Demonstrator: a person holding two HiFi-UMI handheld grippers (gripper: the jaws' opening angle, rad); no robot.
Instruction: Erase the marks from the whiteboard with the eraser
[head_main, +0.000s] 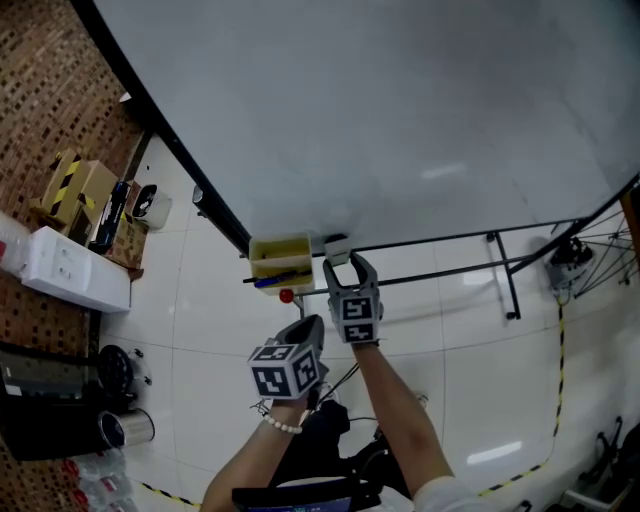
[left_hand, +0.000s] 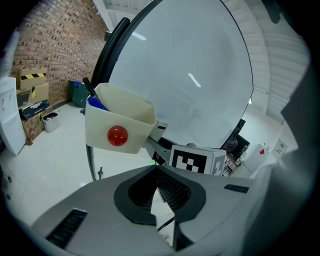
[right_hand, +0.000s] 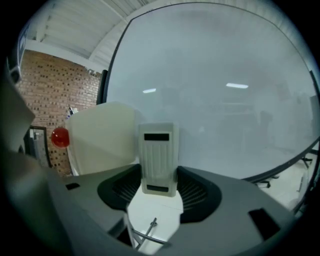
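Note:
The whiteboard (head_main: 400, 110) fills the upper part of the head view, and its grey-white surface shows no clear marks. A pale ribbed eraser (right_hand: 159, 157) stands upright between the jaws of my right gripper (right_hand: 159, 176), which is shut on it. In the head view the eraser (head_main: 337, 247) touches the board's lower edge, held there by the right gripper (head_main: 346, 264). A cream box (head_main: 280, 258) with a red knob (head_main: 286, 296) and a blue marker (head_main: 273, 282) hangs just left of it. My left gripper (head_main: 311, 327) hovers below the box, shut and holding nothing.
The board's black stand legs (head_main: 505, 275) run over the white tiled floor at right, near a bicycle wheel (head_main: 590, 250). Cardboard boxes (head_main: 75, 190), a white case (head_main: 75, 270) and dark cylinders (head_main: 60, 410) line the brick wall at left. Yellow tape (head_main: 555, 400) crosses the floor.

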